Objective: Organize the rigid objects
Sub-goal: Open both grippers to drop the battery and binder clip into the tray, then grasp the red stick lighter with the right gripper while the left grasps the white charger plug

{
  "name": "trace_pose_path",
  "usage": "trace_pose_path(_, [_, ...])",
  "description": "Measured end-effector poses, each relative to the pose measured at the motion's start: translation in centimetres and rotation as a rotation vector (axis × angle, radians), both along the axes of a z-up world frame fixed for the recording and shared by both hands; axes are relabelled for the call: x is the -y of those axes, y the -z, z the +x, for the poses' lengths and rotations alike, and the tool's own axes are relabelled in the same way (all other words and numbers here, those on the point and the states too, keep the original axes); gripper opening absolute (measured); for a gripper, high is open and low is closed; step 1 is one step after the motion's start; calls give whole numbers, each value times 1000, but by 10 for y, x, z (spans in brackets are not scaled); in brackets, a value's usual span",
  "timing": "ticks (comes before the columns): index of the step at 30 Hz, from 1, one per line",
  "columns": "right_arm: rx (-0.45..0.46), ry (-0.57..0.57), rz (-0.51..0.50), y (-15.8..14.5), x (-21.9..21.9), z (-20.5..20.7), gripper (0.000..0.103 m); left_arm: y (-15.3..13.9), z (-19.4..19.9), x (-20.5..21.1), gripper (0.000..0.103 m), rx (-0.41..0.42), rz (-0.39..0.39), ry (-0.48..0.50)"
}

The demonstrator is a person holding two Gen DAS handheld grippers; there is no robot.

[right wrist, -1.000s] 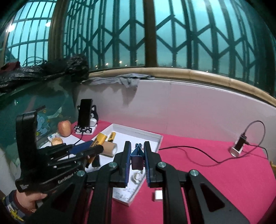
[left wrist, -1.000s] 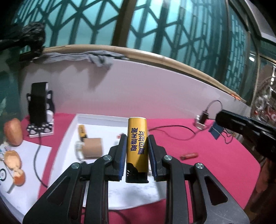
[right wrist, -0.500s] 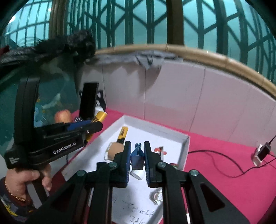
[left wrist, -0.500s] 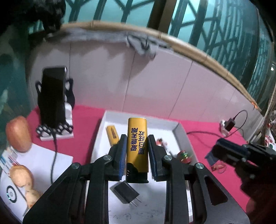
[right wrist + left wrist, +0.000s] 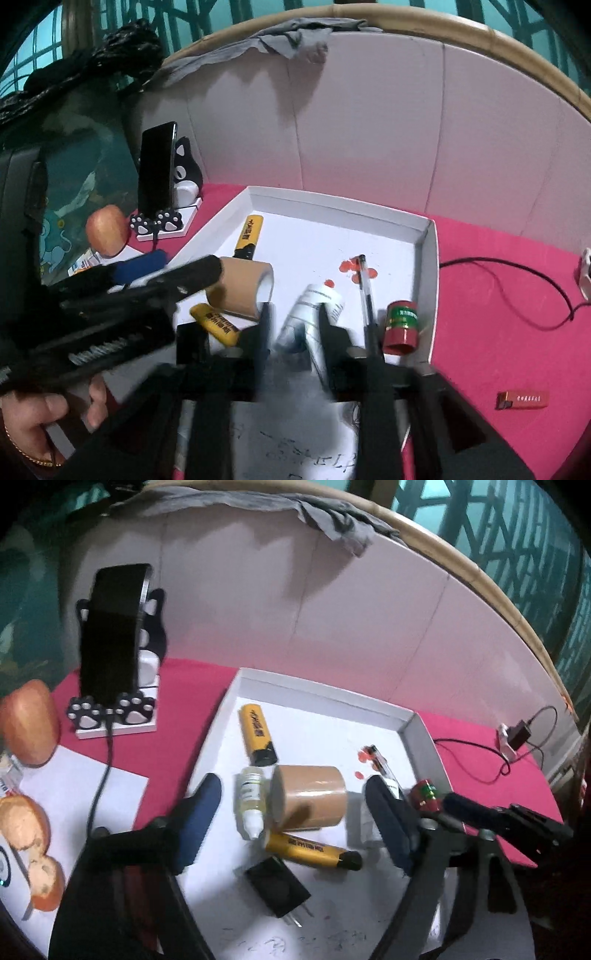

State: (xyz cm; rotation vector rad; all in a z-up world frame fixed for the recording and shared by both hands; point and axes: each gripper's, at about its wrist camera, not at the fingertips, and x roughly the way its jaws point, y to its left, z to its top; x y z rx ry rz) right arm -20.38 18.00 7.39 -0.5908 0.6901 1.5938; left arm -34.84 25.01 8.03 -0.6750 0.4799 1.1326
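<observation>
- Over the white tray (image 5: 325, 698) the left tongs (image 5: 291, 788) hang spread wide and empty; the tape roll (image 5: 308, 797) and a dropper bottle (image 5: 251, 801) show between the fingers
- One yellow tube (image 5: 314, 851) lies flat in the tray, just below the roll and beside a black plug (image 5: 277, 886); a second tube (image 5: 256, 734) lies farther back
- Right tongs (image 5: 293, 317) look parted, though blurred; nothing is clearly pinched; a white bottle (image 5: 317, 306) lies on the tray in line with the gap
- Judging by this, the step is letting go and clearing out; lift both tongs straight up with jaws wide, so no finger nudges the roll or the pen (image 5: 365, 291)
- Keep the two tongs apart; they crowd the same tray
- A red stick (image 5: 522, 400) waits on the tabletop (image 5: 498, 295), probably next
</observation>
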Motion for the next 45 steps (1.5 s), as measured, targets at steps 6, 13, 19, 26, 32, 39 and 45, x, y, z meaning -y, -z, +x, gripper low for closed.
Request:
trace_pose_path(6, [-16, 33, 32, -6, 12, 18, 90, -9, -5, 15, 103, -17, 41, -50])
trace_pose_path(13, [-16, 232, 48, -19, 41, 124, 90, -30, 14, 52, 103, 31, 122, 48])
trace_pose_path(19, [-159, 323, -84, 18, 48, 216, 90, -27, 65, 76, 103, 44, 96, 223])
trace_pose_path(26, [-112, 115, -136, 54, 34, 217, 90, -10, 122, 106, 103, -21, 44, 444])
trace_pose_path(32, [5, -86, -174, 61, 50, 190, 90, -3, 151, 118, 103, -110, 67, 585])
trace_pose_path(39, [151, -97, -143, 63, 70, 174, 27, 13, 197, 120, 102, -321, 120, 759])
trace_pose_path(45, [128, -1, -129, 65, 95, 180, 15, 30, 223, 118, 63, -427, 100, 820])
